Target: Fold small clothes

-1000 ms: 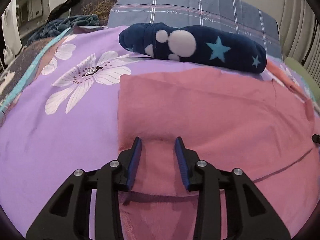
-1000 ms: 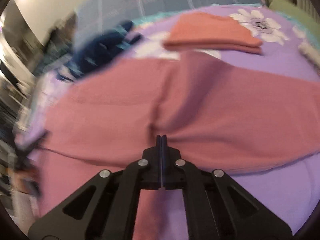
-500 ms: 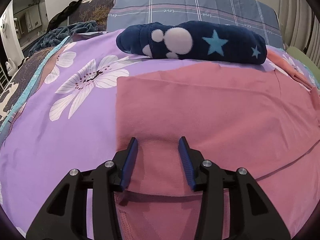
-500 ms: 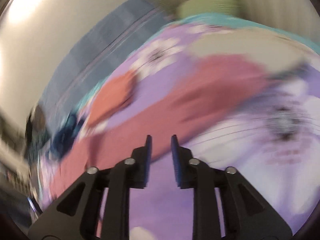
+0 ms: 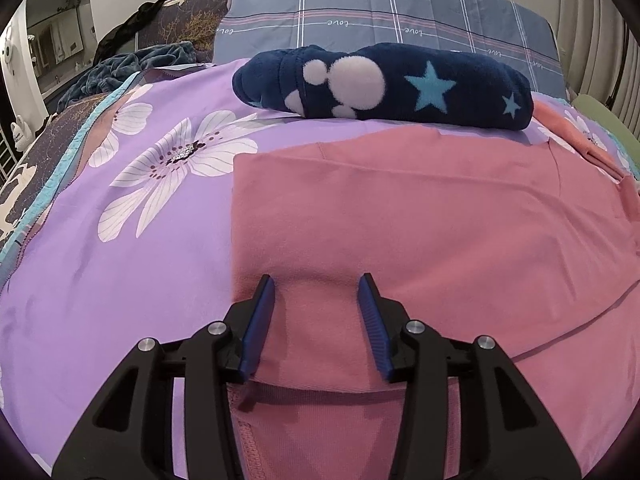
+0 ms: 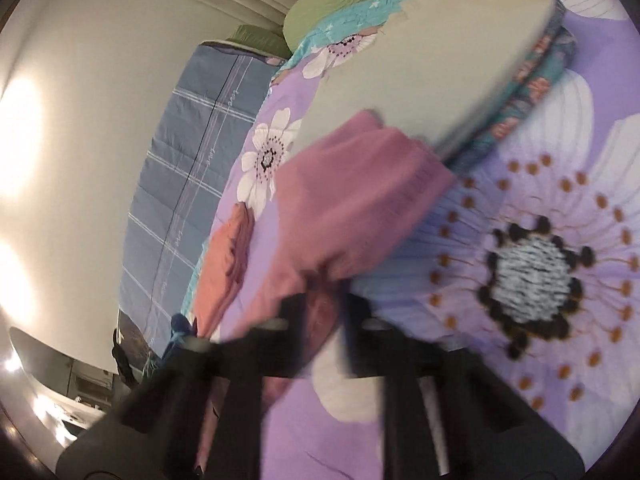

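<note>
A bed (image 5: 120, 272) covered by a purple floral quilt carries everything, with a grey plaid pillow (image 5: 384, 12) propped along its head edge. Most of the quilt's middle is taken up by the pink garment (image 5: 440, 232), spread flat with one layer already laid over another near the foot edge, seemingly so that a straight fold line can be formed. A rolled navy fleece piece (image 5: 392, 80) with stars and dots is set just in front of the pillow, and a folded orange item (image 6: 228, 264) lies toward the far side, both probably parked clear of the working area. A pale cream piece (image 6: 420, 64) rests on a patterned stack near the quilt's side edge. The left claw (image 5: 316, 316) is held released, its blue pads straddling the folded pink layer without pressing it, likely to steady that edge. The right claw (image 6: 320, 320) is blurred; it is clenched, and pink cloth appears pinched at its tips, though that cannot be confirmed.
</note>
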{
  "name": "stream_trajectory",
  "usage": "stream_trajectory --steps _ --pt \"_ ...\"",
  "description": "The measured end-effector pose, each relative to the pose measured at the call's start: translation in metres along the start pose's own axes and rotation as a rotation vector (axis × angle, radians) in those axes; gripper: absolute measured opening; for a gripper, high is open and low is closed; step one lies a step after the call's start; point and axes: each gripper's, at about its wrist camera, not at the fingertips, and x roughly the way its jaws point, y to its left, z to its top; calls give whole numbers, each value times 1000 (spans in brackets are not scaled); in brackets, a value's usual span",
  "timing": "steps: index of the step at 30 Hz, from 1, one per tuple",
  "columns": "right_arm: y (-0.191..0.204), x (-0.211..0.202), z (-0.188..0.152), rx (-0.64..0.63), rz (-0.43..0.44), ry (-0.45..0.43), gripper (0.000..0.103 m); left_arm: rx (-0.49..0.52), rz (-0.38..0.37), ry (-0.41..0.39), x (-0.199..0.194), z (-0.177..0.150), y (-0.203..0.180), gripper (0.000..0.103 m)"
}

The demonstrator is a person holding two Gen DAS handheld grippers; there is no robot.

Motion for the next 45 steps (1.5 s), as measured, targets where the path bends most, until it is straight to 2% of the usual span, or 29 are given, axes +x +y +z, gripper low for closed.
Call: stream_trajectory --steps 3,5,6,9,12,14,16,18,20,22,26,29,33,35,37,38,39,41,42,43,45 --pt "45 -5 -11 -112 6 -76 4 0 -2 3 0 0 0 46" --pt "89 2 -25 -211 55 -63 4 0 -2 3 0 0 0 46" --pt "116 9 -40 -269 101 -30 4 0 -2 3 0 0 0 46" --pt "188 36 -101 -432 233 109 4 -2 -5 1 0 0 0 46" --pt "245 70 -199 -646 338 317 4 -11 -15 -1 0 0 1 46" --pt "258 91 -256 -751 347 442 5 -18 -25 -2 0 1 2 46" --pt "254 116 -311 -824 309 584 6 -24 -33 -3 1 0 4 47" --pt "240 129 -335 -816 296 677 9 -31 -45 -2 1 0 5 47" --pt "227 130 -346 -802 284 710 19 -38 -62 -1 1 1 7 51" --pt "220 126 -341 -803 271 703 26 -39 -74 1 2 1 7 52" --pt "221 116 -322 -826 261 660 30 -42 -79 -16 -6 2 4 50" --pt "216 118 -321 -819 254 633 30 -34 -228 -51 -24 7 -17 49" --pt "234 133 -325 -821 259 636 32 80 -294 -94 -44 13 -62 50" --pt "242 144 -331 -817 247 631 40 102 -308 -109 -49 15 -74 50" --pt "247 160 -339 -770 242 662 41 85 -305 -117 -51 15 -72 50" --pt "250 164 -348 -764 272 716 40 66 -306 -117 -52 15 -67 50" --pt "252 162 -357 -795 309 764 38 47 -306 -117 -53 13 -60 50" --pt "259 150 -383 -946 387 850 36 17 -297 -124 -56 11 -45 50" --pt "258 138 -396 -1047 416 865 36 10 -289 -127 -56 9 -38 50" --pt "256 133 -400 -1089 414 856 36 8 -281 -127 -56 8 -31 50" --pt "247 126 -393 -1082 397 836 36 3 -285 -125 -57 6 -24 50"
